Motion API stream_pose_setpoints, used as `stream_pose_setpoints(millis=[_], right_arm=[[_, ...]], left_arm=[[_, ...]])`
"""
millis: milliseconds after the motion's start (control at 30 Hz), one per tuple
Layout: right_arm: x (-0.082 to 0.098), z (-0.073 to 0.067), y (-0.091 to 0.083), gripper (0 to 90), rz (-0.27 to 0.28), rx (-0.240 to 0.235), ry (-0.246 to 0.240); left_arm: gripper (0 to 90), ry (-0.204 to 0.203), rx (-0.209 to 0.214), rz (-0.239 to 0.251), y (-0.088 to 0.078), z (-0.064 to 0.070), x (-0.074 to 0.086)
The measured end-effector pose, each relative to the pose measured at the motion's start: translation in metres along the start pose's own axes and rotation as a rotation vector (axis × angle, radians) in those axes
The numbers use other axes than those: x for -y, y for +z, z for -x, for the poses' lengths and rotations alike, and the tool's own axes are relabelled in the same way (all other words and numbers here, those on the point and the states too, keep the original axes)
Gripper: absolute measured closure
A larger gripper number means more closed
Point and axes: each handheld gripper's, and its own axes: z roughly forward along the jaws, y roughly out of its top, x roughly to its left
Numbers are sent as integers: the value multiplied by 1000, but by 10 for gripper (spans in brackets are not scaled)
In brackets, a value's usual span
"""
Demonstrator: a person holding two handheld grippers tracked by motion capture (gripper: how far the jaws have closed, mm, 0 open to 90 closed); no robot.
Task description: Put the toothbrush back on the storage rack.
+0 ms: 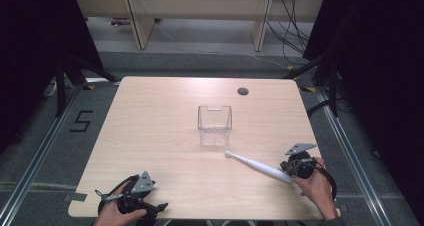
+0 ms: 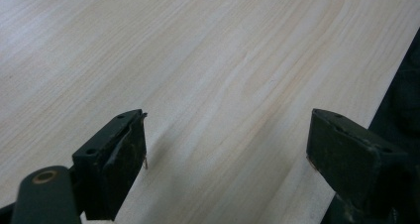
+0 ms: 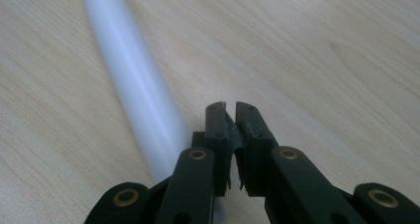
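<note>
Your light wood worktop (image 1: 165, 136) takes up most of the high view, with a small round grommet hole (image 1: 243, 91) near its far edge. A clear plastic bin (image 1: 214, 124) stands upright about mid-worktop, slightly right of center, open side up. Just near-right of the bin lies the white electric toothbrush (image 1: 257, 166), flat on the wood, its thin head end pointing far-left toward the bin and its thick handle end running to your right claw (image 1: 291, 170) at the near-right edge. In the right gripper view the toothbrush (image 3: 136, 90) passes along the left side of the jaws, not between them; it sits just beside the left jaw, and you can't tell if it touches. That right claw (image 3: 231, 110) is nearly closed, a narrow slit between the tips with nothing in it. Your left claw (image 1: 157, 206) rests at the near-left corner, well apart from toothbrush and bin. In the left gripper view the left claw (image 2: 228, 135) stands wide, bare worktop (image 2: 208, 65) between the jaws, gripping nothing.
</note>
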Motion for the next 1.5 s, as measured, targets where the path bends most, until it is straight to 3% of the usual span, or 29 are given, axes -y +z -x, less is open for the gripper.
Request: stream_pose_setpoints(millis=[400,533,567,600,700,833,933,1133,1267,1500], right_arm=[[1,-4,-9,810,11,9,-42],[-4,-4,-16,763,18,7,-30],[-7,-6,-20,729,16,-1,-5],[-9,-4,-20,704,22,-1,-35],[-16,-7,-22,663,10,-25,-65],[-28,-15,-24,605,11,-52,-65],[-36,-20,-22,581,-29,-78,-71],[-47,-26,-15,563,-81,-81,-75],[-55,-28,-6,558,-169,-100,-113],[-65,-31,6,567,-214,-117,-137]], left_arm=[[149,-1,-2,-9,0,0,0],[149,14,-1,-10,0,-1,0],[149,12,-1,-9,0,-1,-1],[149,10,-2,-8,0,-1,0],[149,8,-2,-7,0,-1,0],[149,7,-3,-8,0,-1,0],[149,9,-4,-6,0,-2,0],[149,9,-4,-7,0,-2,0],[149,11,-2,-13,0,-3,-1],[149,15,1,-8,1,-2,-2]])
